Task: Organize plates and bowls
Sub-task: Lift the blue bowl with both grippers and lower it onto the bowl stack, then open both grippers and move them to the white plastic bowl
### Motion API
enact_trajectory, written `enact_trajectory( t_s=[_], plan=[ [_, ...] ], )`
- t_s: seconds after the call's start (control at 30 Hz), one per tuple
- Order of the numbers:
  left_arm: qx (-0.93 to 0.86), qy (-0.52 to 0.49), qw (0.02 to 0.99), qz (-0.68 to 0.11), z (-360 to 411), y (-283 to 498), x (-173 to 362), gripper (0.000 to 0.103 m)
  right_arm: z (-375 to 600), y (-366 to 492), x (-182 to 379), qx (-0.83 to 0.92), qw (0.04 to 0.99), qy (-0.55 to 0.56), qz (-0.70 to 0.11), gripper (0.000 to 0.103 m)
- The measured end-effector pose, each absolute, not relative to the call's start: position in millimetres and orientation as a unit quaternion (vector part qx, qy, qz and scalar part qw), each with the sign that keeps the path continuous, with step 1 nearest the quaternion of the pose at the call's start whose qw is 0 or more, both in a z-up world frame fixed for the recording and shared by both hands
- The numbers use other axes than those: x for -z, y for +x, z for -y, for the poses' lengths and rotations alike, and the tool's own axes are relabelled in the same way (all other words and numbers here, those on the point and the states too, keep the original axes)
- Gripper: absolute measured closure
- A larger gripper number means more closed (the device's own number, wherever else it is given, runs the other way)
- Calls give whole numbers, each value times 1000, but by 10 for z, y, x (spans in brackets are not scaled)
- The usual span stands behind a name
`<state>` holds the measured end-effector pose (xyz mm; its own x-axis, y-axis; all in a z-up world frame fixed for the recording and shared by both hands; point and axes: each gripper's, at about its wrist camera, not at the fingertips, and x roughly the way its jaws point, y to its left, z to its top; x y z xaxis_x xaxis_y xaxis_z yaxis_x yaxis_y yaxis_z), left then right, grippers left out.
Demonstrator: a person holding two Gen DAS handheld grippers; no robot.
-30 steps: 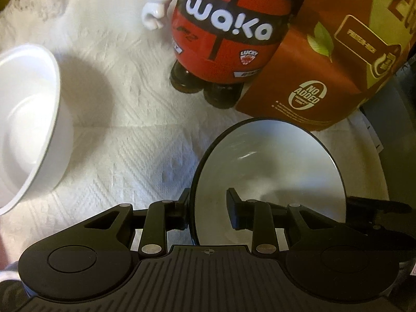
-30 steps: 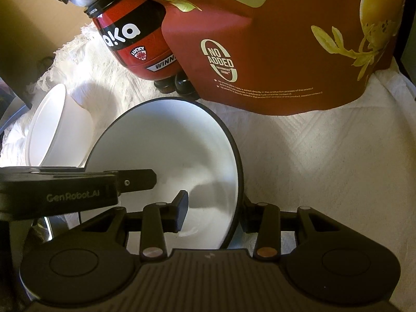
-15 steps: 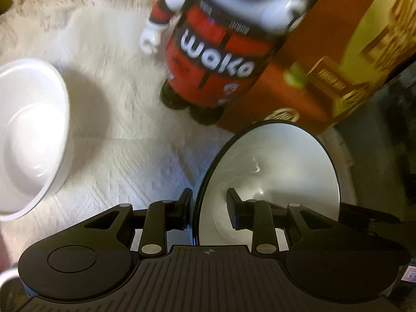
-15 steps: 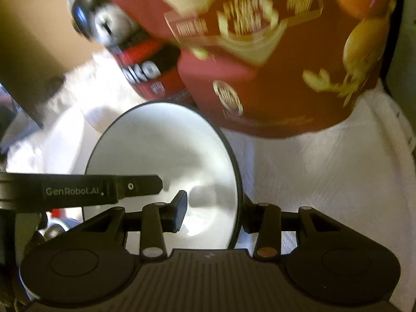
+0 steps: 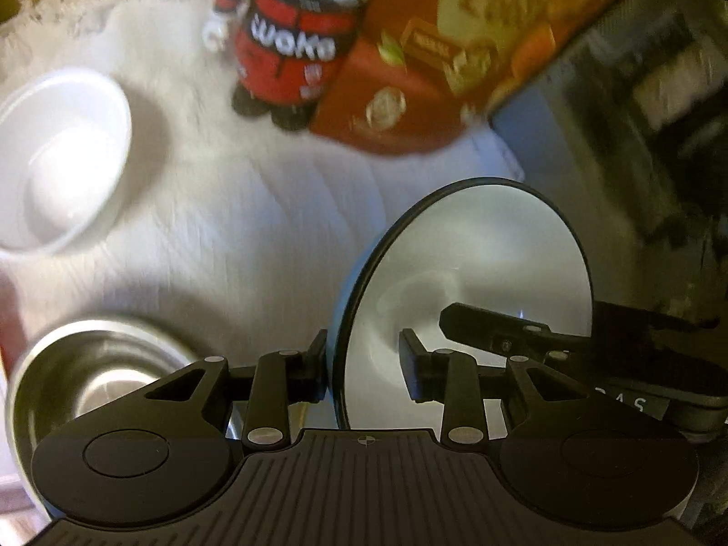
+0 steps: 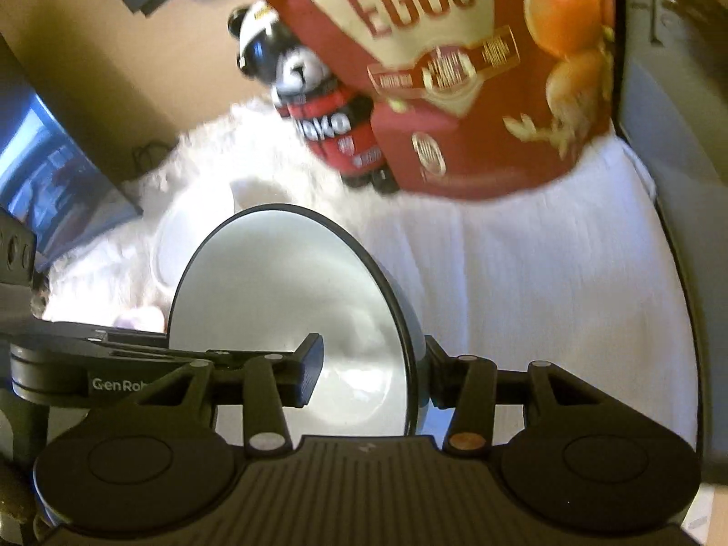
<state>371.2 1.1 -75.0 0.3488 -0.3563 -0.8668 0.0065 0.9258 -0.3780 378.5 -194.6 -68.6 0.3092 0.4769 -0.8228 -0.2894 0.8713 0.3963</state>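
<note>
A dark-rimmed bowl with a white inside and a blue outside is held up off the white cloth by both grippers. My left gripper is shut on its left rim. My right gripper is shut on its right rim, and the bowl fills the middle of that view. A white bowl stands on the cloth at the left. A steel bowl sits below my left gripper at the lower left.
A red and black bear figure and a red egg bag stand at the back of the cloth. A dark device lies off the cloth to the right. A laptop screen shows at the far left.
Both grippers have lifted the dark-rimmed bowl up and back from the cloth. The figure and bag look farther away, and the steel bowl has come into the left wrist view.
</note>
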Motion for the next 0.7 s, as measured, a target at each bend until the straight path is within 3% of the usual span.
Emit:
enact_trajectory(
  t_s=[0.37,0.7],
  plan=[
    [117,-105,789,-595,205,3444,1119,70,2004,3353,1189,-178,797,84,-571,56],
    [112,-115,810,-564,60,3295,968,76,1941,3199,1063,-161,827,50,-536,53]
  ],
)
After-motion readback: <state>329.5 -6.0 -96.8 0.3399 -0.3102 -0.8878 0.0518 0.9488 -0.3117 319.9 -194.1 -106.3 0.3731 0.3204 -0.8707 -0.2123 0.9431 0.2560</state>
